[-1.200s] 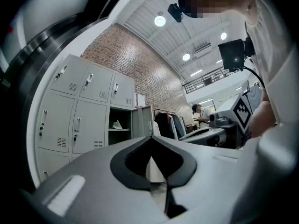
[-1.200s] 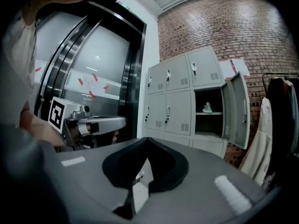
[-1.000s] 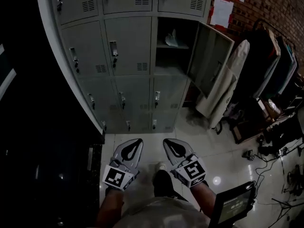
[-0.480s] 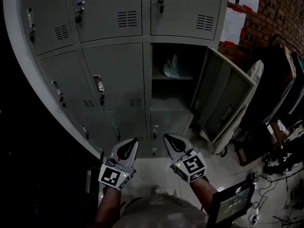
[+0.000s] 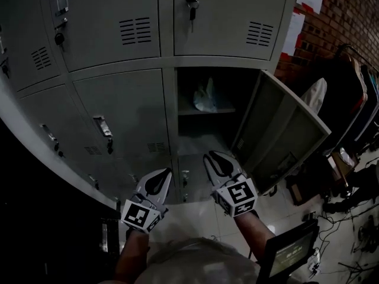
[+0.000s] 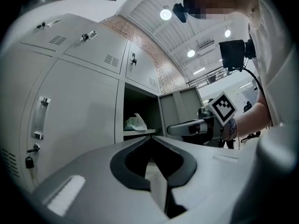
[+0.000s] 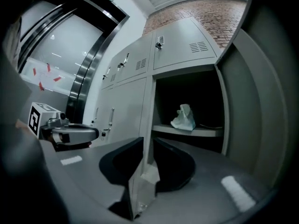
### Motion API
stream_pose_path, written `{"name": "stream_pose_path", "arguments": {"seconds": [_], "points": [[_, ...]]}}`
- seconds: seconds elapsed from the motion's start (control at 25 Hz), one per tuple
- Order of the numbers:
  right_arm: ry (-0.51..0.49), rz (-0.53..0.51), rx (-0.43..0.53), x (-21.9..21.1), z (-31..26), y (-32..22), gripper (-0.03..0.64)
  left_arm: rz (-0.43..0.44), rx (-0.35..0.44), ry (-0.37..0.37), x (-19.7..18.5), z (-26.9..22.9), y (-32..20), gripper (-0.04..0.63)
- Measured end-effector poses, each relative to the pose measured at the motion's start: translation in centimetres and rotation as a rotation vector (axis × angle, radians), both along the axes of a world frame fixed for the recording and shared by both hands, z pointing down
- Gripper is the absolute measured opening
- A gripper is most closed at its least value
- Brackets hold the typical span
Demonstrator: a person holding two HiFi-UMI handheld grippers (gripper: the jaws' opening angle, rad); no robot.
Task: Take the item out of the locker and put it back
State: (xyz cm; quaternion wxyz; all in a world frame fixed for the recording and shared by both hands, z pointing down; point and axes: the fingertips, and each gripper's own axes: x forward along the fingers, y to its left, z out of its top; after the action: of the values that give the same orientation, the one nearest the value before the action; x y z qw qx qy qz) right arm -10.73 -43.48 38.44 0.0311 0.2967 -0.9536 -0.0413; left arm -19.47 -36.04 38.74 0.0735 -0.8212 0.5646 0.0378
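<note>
A crumpled white plastic bag (image 5: 204, 97) (image 6: 135, 122) (image 7: 184, 117) lies on the shelf (image 5: 207, 112) inside the one open locker. Its door (image 5: 284, 138) swings out to the right. Both grippers hang in front of the lockers, below the open compartment and well short of the bag. My left gripper (image 5: 166, 172) (image 6: 152, 139) is shut and empty, left of the opening. My right gripper (image 5: 212, 157) (image 7: 147, 141) points at the opening's lower left corner. Its jaws are opening, a narrow gap shows, and nothing is between them.
Closed grey locker doors with handles (image 5: 103, 132) fill the left and top. A rack of hanging clothes (image 5: 349, 81) and a brick wall (image 5: 331, 16) stand at the right. A screen (image 5: 290, 253) sits by my right forearm, with cables on the floor (image 5: 361, 235).
The view has drawn closer to the lockers and tilted up. Both grippers have risen from over the floor to the front of the lockers, just under the open compartment.
</note>
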Motion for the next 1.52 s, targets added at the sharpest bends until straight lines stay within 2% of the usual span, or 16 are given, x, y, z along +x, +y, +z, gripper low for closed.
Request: {"name": "stream_pose_path", "arguments": {"seconds": [0.04,0.16,0.2,0.28,0.48,0.6,0.64,0.72,0.76,0.88,1.0,1.16,1.24,1.36,1.52], "points": [[-0.002,0.019,0.021,-0.2,-0.8,-1.5,0.077,0.011,0.0,0.003,-0.2,-0.1,-0.8,-0.003],[-0.021,0.083,0.076,-1.0,-3.1,-6.1,0.292,0.037,-0.007,0.005,-0.6,0.0,-2.5,-0.003],[-0.033,0.105,0.079,-1.2,-3.7,-7.5,0.34,0.043,-0.011,0.008,-0.8,0.1,-3.0,-0.003],[-0.054,0.145,0.075,-1.4,-4.9,-10.2,0.378,0.053,-0.019,0.014,-1.2,0.3,-3.9,-0.003],[-0.079,0.195,0.051,-2.4,-6.1,-15.3,0.38,0.068,-0.026,0.007,-2.1,0.7,-5.6,-0.003],[-0.09,0.203,0.011,-3.1,-6.2,-17.3,0.361,0.073,-0.032,0.002,-2.4,0.9,-6.1,-0.003],[-0.079,0.203,-0.009,-3.3,-5.9,-17.8,0.315,0.072,-0.034,-0.001,-2.6,1.0,-6.2,-0.003],[-0.026,0.196,-0.034,-3.9,-5.0,-18.6,0.163,0.066,-0.037,-0.001,-2.9,1.2,-6.2,-0.003],[-0.001,0.188,-0.037,-4.2,-4.6,-18.8,0.019,0.061,-0.041,0.001,-3.1,1.3,-6.2,-0.002],[0.019,0.177,-0.014,-4.2,-4.5,-18.3,0.008,0.046,-0.061,0.004,-3.8,1.9,-5.8,-0.003],[-0.001,0.157,0.057,-3.9,-5.8,-16.3,0.002,0.031,-0.049,0.009,-4.4,1.4,-5.2,-0.003],[-0.065,0.057,0.196,-3.7,-8.1,-10.5,0.002,0.025,-0.021,0.0,-4.9,0.0,-4.0,-0.003],[-0.12,0.018,0.235,-3.2,-8.3,-6.8,0.002,0.021,-0.001,0.0,-5.1,-0.9,-3.0,-0.003],[-0.164,0.038,0.22,-1.8,-6.9,-2.8,0.002,0.022,0.03,0.003,-5.5,-1.9,-1.4,-0.003],[-0.193,0.038,0.173,-1.2,-5.0,1.2,0.002,0.038,0.029,0.0,-5.6,-1.9,0.7,-0.003]]}}
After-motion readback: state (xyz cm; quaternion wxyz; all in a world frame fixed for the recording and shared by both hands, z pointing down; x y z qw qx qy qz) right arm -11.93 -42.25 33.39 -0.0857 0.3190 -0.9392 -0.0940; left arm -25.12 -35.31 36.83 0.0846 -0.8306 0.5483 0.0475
